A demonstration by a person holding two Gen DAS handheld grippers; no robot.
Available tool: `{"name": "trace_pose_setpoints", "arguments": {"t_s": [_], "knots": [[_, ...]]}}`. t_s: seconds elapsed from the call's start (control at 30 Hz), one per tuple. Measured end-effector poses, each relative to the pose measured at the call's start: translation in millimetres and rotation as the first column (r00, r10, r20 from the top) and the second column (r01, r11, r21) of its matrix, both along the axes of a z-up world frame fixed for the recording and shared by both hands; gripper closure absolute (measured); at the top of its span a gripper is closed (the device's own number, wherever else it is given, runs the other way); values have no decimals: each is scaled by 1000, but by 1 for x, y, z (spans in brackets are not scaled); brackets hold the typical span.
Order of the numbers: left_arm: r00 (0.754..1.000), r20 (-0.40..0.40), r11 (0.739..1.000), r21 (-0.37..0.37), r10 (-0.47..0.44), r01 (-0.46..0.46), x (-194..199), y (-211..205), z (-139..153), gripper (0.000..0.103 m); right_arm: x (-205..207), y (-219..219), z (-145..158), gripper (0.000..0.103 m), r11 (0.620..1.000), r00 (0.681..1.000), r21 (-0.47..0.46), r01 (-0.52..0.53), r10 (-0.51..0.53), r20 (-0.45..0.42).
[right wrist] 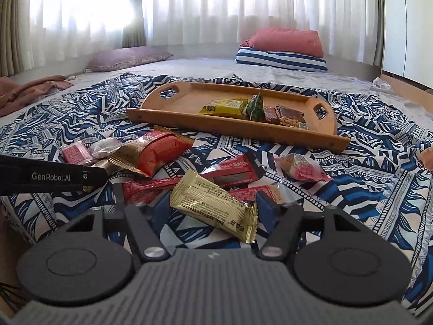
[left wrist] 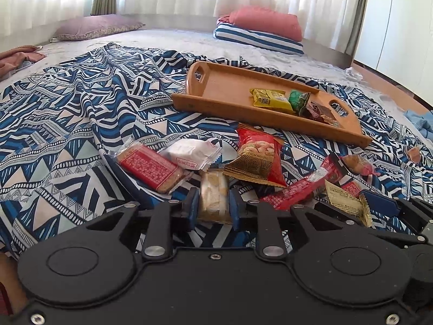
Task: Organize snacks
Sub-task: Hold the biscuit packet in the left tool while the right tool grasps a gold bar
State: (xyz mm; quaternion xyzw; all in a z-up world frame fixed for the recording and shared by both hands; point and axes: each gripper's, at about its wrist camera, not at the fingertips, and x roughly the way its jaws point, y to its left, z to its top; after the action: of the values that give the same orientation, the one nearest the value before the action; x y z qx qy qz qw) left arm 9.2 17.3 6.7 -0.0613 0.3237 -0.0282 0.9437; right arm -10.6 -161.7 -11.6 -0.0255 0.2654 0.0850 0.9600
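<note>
Picking up snacks for the tray.
Left gripper clamps a biscuit pack; right gripper straddles a gold packet, ungripped; tray at one o'clock.

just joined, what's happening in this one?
A person with a gripper in each hand is sorting snacks on a bed into a wooden tray. The left gripper is shut on a pale cracker pack. The right gripper straddles a gold bar wrapper; its pads are not clearly pressing it. A yellow pack and a green pack already lie in the tray; several red packets remain on the patterned sheet.
</note>
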Motion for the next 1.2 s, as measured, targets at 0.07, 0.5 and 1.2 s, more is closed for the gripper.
{"name": "trace_pose_setpoints", "arguments": {"t_s": [0.07, 0.5, 1.2], "knots": [[1000, 1, 1000, 1, -3, 3, -4, 0, 1, 80, -5, -1, 0, 35, 1000, 1000, -11, -3, 3, 3], [1000, 9, 999, 14, -29, 29, -17, -8, 5, 81, -21, -9, 3, 33, 999, 1000, -32, -2, 3, 11], [999, 1, 999, 24, -34, 34, -19, -11, 3, 81, -45, -42, -3, 12, 993, 996, -77, 84, -85, -9]]}}
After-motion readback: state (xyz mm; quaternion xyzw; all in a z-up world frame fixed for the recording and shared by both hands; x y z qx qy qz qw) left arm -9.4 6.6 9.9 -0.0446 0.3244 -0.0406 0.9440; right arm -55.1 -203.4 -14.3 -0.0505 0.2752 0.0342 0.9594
